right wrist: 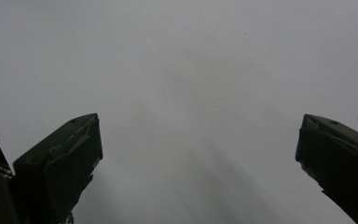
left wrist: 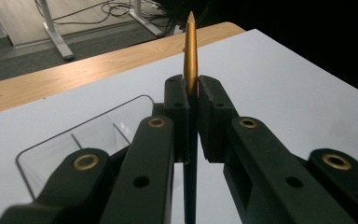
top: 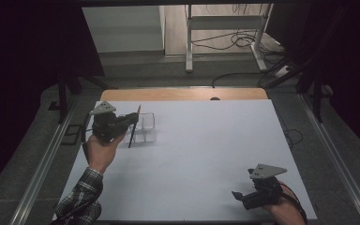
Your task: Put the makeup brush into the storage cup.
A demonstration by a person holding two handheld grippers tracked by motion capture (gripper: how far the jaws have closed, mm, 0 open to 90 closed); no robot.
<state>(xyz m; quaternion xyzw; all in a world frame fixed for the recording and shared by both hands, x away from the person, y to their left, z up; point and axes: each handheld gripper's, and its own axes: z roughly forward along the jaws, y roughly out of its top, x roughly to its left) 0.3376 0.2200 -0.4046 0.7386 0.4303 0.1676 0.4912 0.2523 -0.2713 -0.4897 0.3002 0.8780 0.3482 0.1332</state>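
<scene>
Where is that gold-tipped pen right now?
The pen is clamped upright in the left gripper, at the left of the high view, just beside the clear plastic tray on the white table.

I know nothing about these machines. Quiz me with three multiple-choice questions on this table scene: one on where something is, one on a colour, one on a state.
1. Where is the clear box?
A. on the white table top, by the left gripper
B. beside the right gripper
C. on the floor

2. What colour is the pen's pointed end?
A. red
B. gold
C. white

3. How do the right gripper's jaws stand?
A. clamped on a pen
C. shut on nothing
B. wide open, nothing between them

Answers: 1 A, the high view shows it on the table next to the left gripper. 2 B, the pen ends in a gold tip. 3 B, the right gripper has bare table between its jaws.
</scene>
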